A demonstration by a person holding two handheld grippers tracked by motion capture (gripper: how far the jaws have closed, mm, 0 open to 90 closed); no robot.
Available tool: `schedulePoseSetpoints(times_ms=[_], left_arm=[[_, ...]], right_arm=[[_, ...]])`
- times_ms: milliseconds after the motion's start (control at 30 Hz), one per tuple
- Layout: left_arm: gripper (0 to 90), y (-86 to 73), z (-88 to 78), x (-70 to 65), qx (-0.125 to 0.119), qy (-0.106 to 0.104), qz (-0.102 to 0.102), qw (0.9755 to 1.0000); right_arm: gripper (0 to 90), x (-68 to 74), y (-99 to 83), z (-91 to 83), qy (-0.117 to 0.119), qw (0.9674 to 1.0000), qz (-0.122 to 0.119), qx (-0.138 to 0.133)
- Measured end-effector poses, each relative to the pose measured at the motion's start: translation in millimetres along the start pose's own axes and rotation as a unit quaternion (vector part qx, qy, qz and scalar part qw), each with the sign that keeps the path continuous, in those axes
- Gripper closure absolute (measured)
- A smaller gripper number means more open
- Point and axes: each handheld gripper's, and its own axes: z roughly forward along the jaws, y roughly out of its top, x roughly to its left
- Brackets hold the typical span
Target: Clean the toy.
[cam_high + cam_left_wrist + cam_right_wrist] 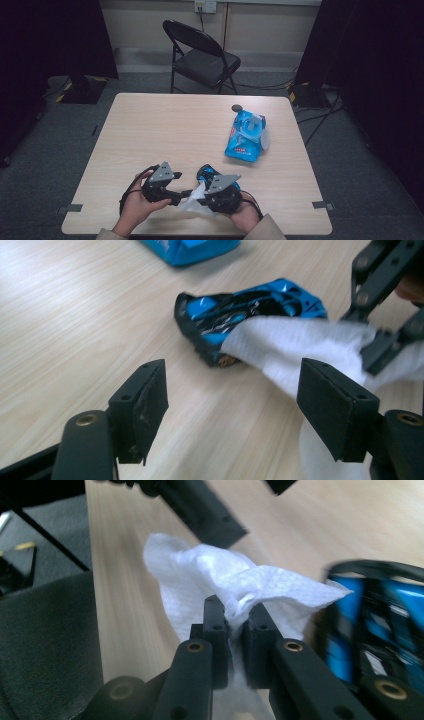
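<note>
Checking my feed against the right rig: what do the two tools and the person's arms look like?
Both the left tool and the right tool are black, each topped by a grey three-cornered plate with a black cable trailing back. Their jaws end in flat black rectangular pads on arms with brass-coloured pivots. The sleeves are beige.

No text can be read. Red and white print is seen on the blue wipes pack [245, 137] beyond the toy car [245, 315], but it is too small to make out. White markings on the car are blurred.
</note>
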Motion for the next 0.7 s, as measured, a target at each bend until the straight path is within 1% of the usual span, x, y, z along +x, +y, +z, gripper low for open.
schedulePoseSetpoints(times_ms=[33,67,100,133,167,300,333,367,433,467,500,533,567,600,633,667,700], left_arm=[[26.6,4.7,5.7,-1.9,0.004,-0.006,0.007,1.0000],[26.2,4.7,5.7,-1.9,0.004,-0.006,0.007,1.0000],[26.1,9.2,12.1,-4.2,0.003,-0.015,0.012,0.9998],[25.6,9.2,12.1,-4.2,0.003,-0.015,0.012,0.9998],[24.8,13.7,18.7,-6.6,0.003,-0.023,0.018,0.9996],[22.6,23.1,29.9,-10.7,0.000,-0.041,0.031,0.9987],[22.2,23.1,29.9,-10.7,0.000,-0.041,0.031,0.9987],[21.9,28.5,35.5,-12.6,0.000,-0.047,0.038,0.9982],[21.3,33.5,42.3,-14.8,-0.002,-0.056,0.040,0.9977],[20.7,33.5,42.3,-14.8,-0.002,-0.056,0.040,0.9977],[20.7,37.7,50.6,-16.5,-0.001,-0.062,0.045,0.9971],[20.5,37.7,50.6,-16.5,-0.001,-0.062,0.045,0.9971],[20.5,39.3,55.4,-17.6,0.000,-0.064,0.050,0.9967],[20.3,41.5,65.5,-19.0,0.005,-0.068,0.049,0.9965],[20.4,42.3,70.7,-19.1,0.008,-0.069,0.052,0.9963],[20.6,42.3,70.7,-19.1,0.008,-0.069,0.052,0.9963],[20.7,42.9,80.1,-18.0,0.015,-0.067,0.053,0.9962]], right_arm=[[83.3,-4.2,-4.2,-14.9,-0.017,0.9998,0.010,-0.009],[83.3,-4.2,-4.2,-14.9,-0.017,0.9998,0.010,-0.009],[83.3,-9.9,-10.2,-29.1,-0.029,0.9991,0.027,-0.015],[83.3,-9.9,-10.2,-29.1,-0.029,0.9991,0.027,-0.015],[83.3,-15.0,-17.3,-42.1,-0.041,0.9982,0.040,-0.019],[83.3,-23.0,-30.8,-64.3,-0.070,0.9950,0.065,-0.030],[83.3,-23.0,-30.8,-64.3,-0.070,0.9950,0.065,-0.030],[83.3,-27.5,-37.4,-72.7,-0.085,0.9928,0.076,-0.034],[83.3,-32.6,-44.1,-80.2,-0.102,0.9902,0.089,-0.035],[83.3,-32.6,-44.1,-80.2,-0.102,0.9902,0.089,-0.035],[83.3,-37.9,-51.3,-87.1,-0.116,0.9875,0.100,-0.038],[83.3,-40.2,-55.0,-89.6,-0.123,0.9860,0.106,-0.036],[83.3,-40.2,-55.0,-89.6,-0.123,0.9860,0.106,-0.036],[83.2,-44.2,-62.1,-92.6,-0.135,0.9837,0.114,-0.031],[83.1,-45.9,-65.6,-92.9,-0.139,0.9827,0.118,-0.028],[82.9,-47.3,-68.8,-92.6,-0.145,0.9816,0.122,-0.023],[82.5,-48.9,-71.7,-92.2,-0.150,0.9806,0.125,-0.018]])
